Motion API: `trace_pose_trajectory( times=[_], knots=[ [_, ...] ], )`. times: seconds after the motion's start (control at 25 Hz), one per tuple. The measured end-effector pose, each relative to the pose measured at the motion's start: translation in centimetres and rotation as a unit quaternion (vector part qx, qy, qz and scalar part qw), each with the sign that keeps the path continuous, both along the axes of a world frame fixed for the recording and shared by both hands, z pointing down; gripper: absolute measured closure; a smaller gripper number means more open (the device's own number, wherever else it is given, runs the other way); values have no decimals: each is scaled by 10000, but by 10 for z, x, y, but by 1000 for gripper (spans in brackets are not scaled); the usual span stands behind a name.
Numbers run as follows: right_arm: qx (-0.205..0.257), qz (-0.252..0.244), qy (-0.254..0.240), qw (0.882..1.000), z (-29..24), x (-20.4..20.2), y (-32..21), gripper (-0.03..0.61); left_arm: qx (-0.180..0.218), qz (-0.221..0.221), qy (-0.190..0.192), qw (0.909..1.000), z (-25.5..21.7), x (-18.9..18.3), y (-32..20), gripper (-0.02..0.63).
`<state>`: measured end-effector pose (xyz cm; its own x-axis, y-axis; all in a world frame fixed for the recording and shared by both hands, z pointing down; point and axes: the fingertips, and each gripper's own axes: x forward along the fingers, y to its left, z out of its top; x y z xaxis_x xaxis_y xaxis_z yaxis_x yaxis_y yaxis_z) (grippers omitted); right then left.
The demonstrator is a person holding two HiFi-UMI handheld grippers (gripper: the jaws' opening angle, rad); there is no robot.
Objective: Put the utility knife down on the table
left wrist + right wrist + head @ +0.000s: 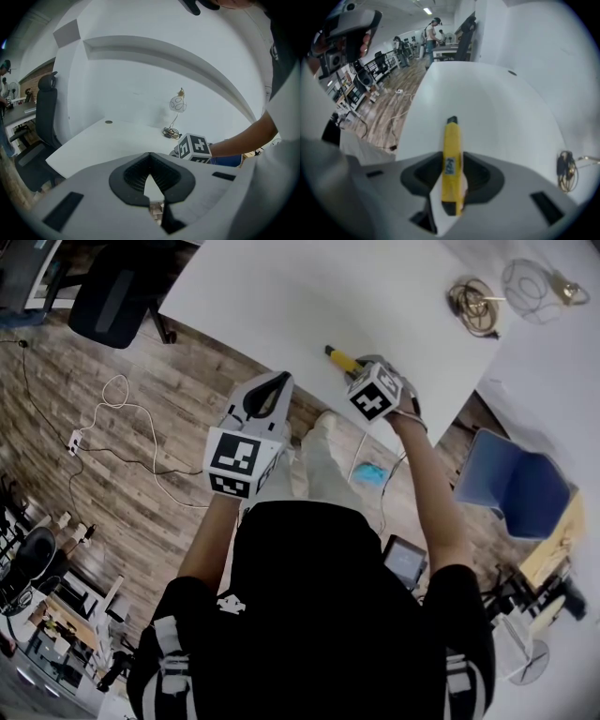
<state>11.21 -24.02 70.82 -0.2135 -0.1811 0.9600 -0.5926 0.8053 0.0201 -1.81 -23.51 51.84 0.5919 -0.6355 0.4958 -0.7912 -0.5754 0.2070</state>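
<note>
As right gripper (452,158) stands open, utility knife (451,136) on table (497,112)

The person wears a black short-sleeved top (328,596) with pale grey striped patches (167,657) at both shoulders, light trousers (319,460) and a dark band (412,418) on the right wrist. The left gripper (150,157) and right gripper (452,157) have smooth light grey shells (93,197) with dark ribbed pads (133,176) in a black rounded surround. Each carries a white cube (234,457) printed with black square markers.
</note>
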Motion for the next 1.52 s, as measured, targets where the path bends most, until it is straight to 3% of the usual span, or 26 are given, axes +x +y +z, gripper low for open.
trace_pose_trajectory(
  times=[0.4, 0.72, 1.04, 1.52],
  knots=[
    [222, 81, -58, 9997, -19, 2, -3, 414, 125, 34, 23, 9999, -12, 0, 0, 595],
    [728, 647, -425, 9943, -70, 6, -15, 479, 405, 135, 13, 9991, -38, 0, -1, 596],
    [1557, 1201, -1076, 9746, -144, 9, -17, 531, 785, 239, 18, 9966, -71, 2, 2, 597],
    [2704, 1643, -2015, 9270, -266, 15, -11, 543, 1348, 464, 250, 9895, -129, 30, 3, 596]
  ],
)
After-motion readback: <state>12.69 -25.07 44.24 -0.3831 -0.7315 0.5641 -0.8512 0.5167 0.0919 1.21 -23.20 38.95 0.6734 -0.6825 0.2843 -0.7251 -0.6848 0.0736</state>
